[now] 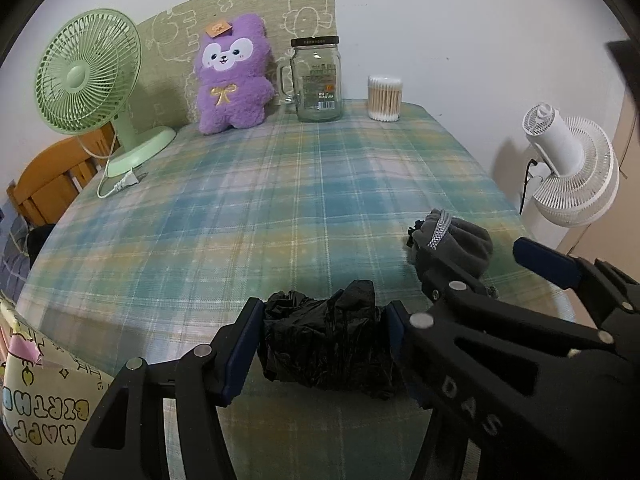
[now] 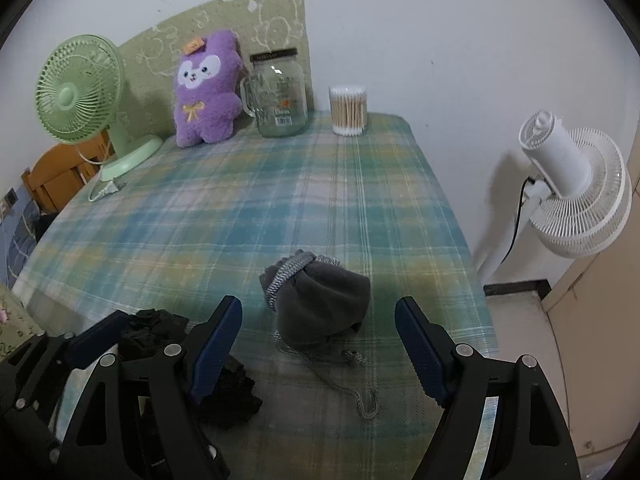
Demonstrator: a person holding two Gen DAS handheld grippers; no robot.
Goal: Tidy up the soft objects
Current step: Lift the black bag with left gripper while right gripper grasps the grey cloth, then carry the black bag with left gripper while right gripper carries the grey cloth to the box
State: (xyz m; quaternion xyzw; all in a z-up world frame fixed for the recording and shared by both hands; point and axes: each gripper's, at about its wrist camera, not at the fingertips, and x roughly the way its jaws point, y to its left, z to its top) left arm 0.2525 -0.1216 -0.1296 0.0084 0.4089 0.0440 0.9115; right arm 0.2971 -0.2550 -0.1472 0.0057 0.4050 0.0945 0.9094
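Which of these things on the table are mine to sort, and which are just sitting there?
For the job: black plastic bag clamped in the left gripper; grey pouch ahead of the open right gripper; maybe the purple plush toy.

Just there: green fan, glass jar, cotton swabs, white fan.

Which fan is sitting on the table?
The green fan, at the table's far left corner beside the purple plush. The white fan stands off the table, on the floor side to the right.

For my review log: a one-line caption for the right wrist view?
Right gripper open over a grey drawstring pouch on the plaid tablecloth.
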